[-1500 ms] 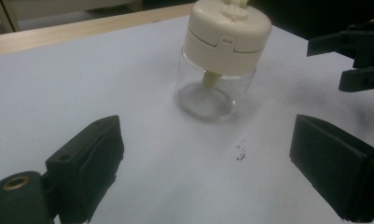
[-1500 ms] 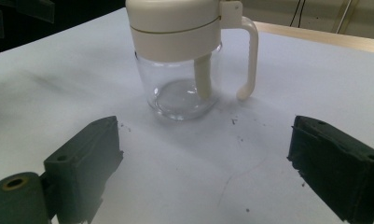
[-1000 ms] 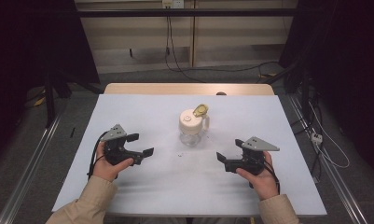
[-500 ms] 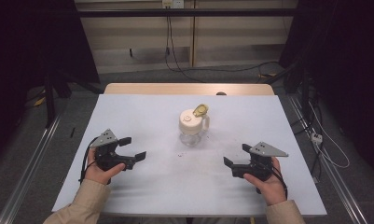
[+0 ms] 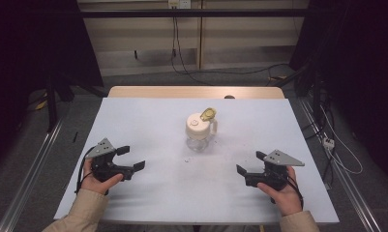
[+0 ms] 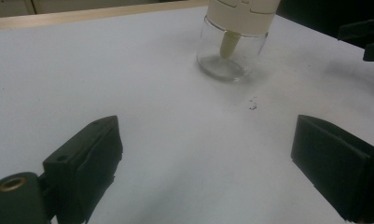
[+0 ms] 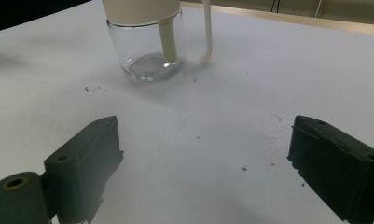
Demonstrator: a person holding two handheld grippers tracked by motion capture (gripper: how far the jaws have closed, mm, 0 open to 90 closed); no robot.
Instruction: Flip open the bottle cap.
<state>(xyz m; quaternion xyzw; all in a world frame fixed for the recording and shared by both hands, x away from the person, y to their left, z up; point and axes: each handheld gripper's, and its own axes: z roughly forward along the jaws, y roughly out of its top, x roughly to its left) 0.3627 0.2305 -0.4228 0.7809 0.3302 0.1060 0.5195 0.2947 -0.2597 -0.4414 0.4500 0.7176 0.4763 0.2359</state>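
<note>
We see a table (image 5: 133, 125) with a pale white surface and a bare wooden strip along its far edge. A glass jar (image 5: 199, 131) with a cream lid stands near the middle, and small dark specks (image 6: 252, 105) lie just beside it.

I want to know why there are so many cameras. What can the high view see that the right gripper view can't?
The high view shows both hands, the left gripper, the right gripper, the jar's cream lid with its yellow tab, and the floor cables.

The right gripper view shows the cream tube inside the glass and small specks on the table.

Both show the glass jar, standing apart from the open grippers.
</note>
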